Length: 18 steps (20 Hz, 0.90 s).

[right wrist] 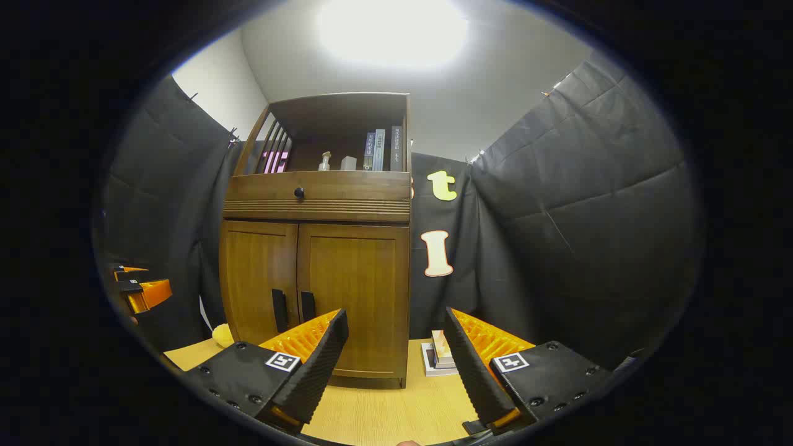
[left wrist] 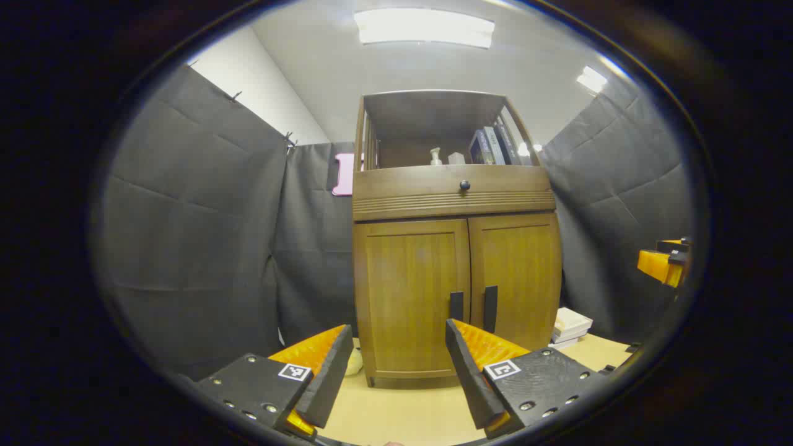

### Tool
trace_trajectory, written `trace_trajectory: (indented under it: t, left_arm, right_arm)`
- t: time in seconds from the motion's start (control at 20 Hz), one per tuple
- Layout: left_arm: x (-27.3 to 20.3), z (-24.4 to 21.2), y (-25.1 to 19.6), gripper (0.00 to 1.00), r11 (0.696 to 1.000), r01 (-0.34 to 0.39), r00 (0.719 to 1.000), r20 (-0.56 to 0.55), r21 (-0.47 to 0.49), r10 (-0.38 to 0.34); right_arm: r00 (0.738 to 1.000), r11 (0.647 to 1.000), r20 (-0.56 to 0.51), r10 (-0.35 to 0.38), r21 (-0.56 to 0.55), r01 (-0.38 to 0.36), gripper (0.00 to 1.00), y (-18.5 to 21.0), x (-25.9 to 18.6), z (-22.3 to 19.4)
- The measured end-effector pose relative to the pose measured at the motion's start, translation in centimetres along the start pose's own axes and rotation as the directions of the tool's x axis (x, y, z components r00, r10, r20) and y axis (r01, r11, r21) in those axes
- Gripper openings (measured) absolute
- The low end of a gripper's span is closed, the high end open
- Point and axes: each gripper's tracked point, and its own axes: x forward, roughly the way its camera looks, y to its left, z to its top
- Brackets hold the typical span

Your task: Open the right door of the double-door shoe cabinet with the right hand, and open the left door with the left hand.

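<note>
Two grippers hang in front of a wooden cabinet [left wrist: 455, 248], both with fingers spread wide and nothing between them. The left gripper [left wrist: 396, 365] faces the cabinet nearly head-on, well short of it; the right gripper [right wrist: 396, 365] sits off to the cabinet's right side, aimed at the gap between the cabinet and the booth wall. In the left gripper view the right gripper also shows as a small piece at the right edge; in the right gripper view the left gripper shows at the left edge.

Both doors are closed. The left door [left wrist: 412, 297] and right door [left wrist: 517, 279] meet at the middle, each with a dark vertical handle just beside the seam: left handle [left wrist: 456, 305], right handle [left wrist: 490, 308]. Above the doors runs a drawer [left wrist: 452, 189] with a small round knob [left wrist: 464, 184], also closed.

The open shelf on top holds a small pale bottle [left wrist: 436, 157], a small white block [left wrist: 456, 158] beside it, and several books [left wrist: 492, 146] standing at the right end.

The cabinet stands on a light wooden floor [left wrist: 403, 415]. A short stack of books [right wrist: 441, 356] lies on the floor by the cabinet's right side, and a small yellowish thing [right wrist: 222, 335] sits by its left front corner. Dark quilted cloth [left wrist: 192, 235] walls the booth; ceiling lights [left wrist: 424, 28] glow overhead.
</note>
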Motion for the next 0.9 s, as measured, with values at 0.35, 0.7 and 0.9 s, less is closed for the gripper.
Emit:
trace_trajectory:
  t: [0.35, 0.7, 0.9]
  left_arm:
    - [0.7, -0.2, -0.4, 0.87, 1.0, 0.009, 1.0, -0.003, 0.009, -0.009]
    - [1.3, 0.0, -0.6, 0.87, 1.0, 0.011, 1.0, -0.003, 0.013, -0.011]
    - [1.3, 0.1, -0.5, 0.87, 1.0, 0.01, 1.0, 0.001, 0.016, -0.01]
  right_arm:
    - [1.0, 1.0, -0.001, -0.008, 0.0, 0.008, 0.96, -0.4, 0.6, -0.1]
    - [1.0, 1.0, -0.002, -0.007, -0.001, 0.007, 0.96, -0.5, 1.1, 0.0]
    - [1.0, 1.0, 0.0, -0.005, 0.001, 0.005, 0.97, -0.6, 1.1, 0.1]
